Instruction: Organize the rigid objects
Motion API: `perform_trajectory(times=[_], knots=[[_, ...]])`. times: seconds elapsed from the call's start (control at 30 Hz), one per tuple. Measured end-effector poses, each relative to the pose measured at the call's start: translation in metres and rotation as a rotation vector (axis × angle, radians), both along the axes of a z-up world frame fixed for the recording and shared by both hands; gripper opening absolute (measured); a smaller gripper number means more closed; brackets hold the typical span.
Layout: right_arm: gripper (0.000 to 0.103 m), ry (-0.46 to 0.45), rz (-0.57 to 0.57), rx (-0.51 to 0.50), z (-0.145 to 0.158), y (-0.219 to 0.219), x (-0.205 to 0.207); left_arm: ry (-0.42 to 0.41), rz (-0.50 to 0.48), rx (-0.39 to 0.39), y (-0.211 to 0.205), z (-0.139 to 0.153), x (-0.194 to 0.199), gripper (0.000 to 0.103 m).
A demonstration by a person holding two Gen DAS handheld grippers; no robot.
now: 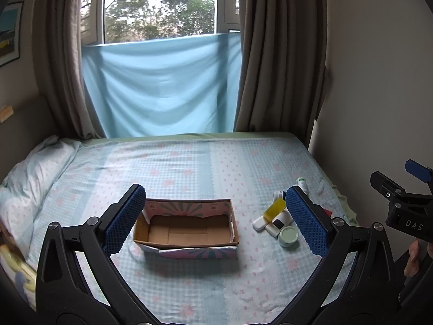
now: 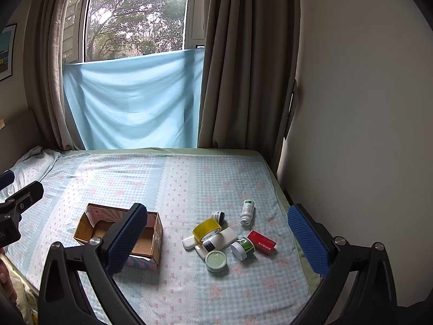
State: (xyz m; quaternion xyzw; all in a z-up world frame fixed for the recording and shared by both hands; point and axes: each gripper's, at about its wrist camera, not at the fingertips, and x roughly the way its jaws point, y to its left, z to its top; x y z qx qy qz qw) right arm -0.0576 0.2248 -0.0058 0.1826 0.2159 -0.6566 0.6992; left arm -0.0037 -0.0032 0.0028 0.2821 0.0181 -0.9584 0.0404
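Bed sheet (image 2: 189,178): pale blue check with pink floral motifs and a white scalloped band. Cardboard box (image 1: 186,228): brown inside, outer faces printed pink, teal and white in a sunburst pattern. Tape roll (image 2: 207,228): yellow. Small carton (image 2: 261,240): red with white lettering. Round tin (image 2: 215,261): pale green lid. Jar (image 2: 242,247): green label, white cap. Bottle (image 2: 247,211): white, green label. Hanging cloth (image 1: 162,86): light blue. Curtains (image 1: 281,54): grey-brown. Both tongs, left (image 1: 216,220) and right (image 2: 217,241): black frames, blue textured pads.

The left gripper (image 1: 216,218) and right gripper (image 2: 217,237) both hover with jaws spread wide, holding nothing.
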Motion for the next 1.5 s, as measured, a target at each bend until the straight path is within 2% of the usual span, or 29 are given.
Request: perform_trajectory(times=[0.33, 0.47, 0.63, 0.83, 1.0, 1.13, 1.23, 1.4, 1.5], knots=[[0.103, -0.01, -0.008, -0.005, -0.001, -0.009, -0.004, 0.011, -0.042, 0.002, 0.005, 0.003, -0.014, 0.103], [0.103, -0.034, -0.022, 0.011, -0.008, -0.014, -0.014, -0.014, -0.08, -0.005, 0.014, 0.0, -0.029, 0.103], [0.103, -0.041, -0.066, 0.07, -0.024, -0.027, -0.03, -0.092, -0.132, -0.018, 0.03, -0.011, -0.064, 0.103], [0.103, -0.069, -0.135, 0.186, -0.059, -0.052, -0.058, -0.208, -0.227, -0.02, 0.055, -0.039, -0.123, 0.103], [0.103, -0.162, -0.206, 0.314, -0.098, -0.084, -0.087, -0.326, -0.326, -0.035, 0.085, -0.08, -0.177, 0.103], [0.103, -0.224, -0.261, 0.418, -0.136, -0.117, -0.107, -0.452, -0.398, -0.038, 0.112, -0.128, -0.223, 0.103], [0.103, -0.284, -0.291, 0.495, -0.168, -0.144, -0.121, -0.532, -0.448, -0.031, 0.13, -0.165, -0.25, 0.103], [0.103, -0.39, -0.33, 0.613, -0.23, -0.187, -0.133, -0.616, -0.481, -0.064, 0.152, -0.223, -0.291, 0.103], [0.103, -0.427, -0.371, 0.676, -0.27, -0.21, -0.135, -0.678, -0.507, -0.024, 0.161, -0.265, -0.315, 0.103]])
